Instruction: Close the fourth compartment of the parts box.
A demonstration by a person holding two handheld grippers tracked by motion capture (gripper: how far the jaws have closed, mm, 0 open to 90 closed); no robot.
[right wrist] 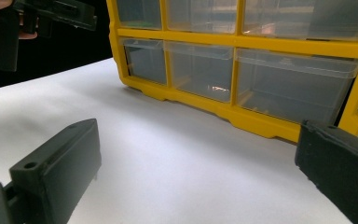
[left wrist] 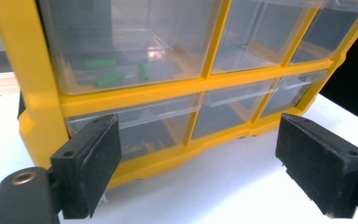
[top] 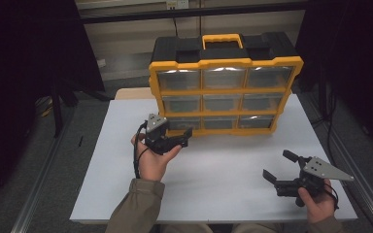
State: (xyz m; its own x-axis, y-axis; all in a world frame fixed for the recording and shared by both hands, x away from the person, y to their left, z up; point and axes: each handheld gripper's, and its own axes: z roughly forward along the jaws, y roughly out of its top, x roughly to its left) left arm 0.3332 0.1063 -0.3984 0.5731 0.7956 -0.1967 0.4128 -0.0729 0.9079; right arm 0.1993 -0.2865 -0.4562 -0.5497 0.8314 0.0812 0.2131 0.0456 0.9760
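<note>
A yellow and black organizer (top: pixel 226 91) with three rows of clear drawers stands upright at the back of the white table (top: pixel 213 179). My left gripper (top: pixel 184 136) is held just in front of its bottom-left drawer (left wrist: pixel 137 128), open, with nothing between the jaws (left wrist: pixel 198 161). The drawer above it holds a few green pieces (left wrist: pixel 109 77). My right gripper (top: pixel 278 166) stands open near the table's front right, empty (right wrist: pixel 200 172), and points toward the organizer (right wrist: pixel 242 43). The left gripper (right wrist: pixel 46 14) also appears at the top left of the right gripper view.
The organizer has a yellow carrying handle (top: pixel 222 38) on top. The table's front edge (top: pixel 199 221) runs close to the person's sleeves. Dark floor and a metal rail (top: pixel 354 165) lie to the right, and a wall is behind.
</note>
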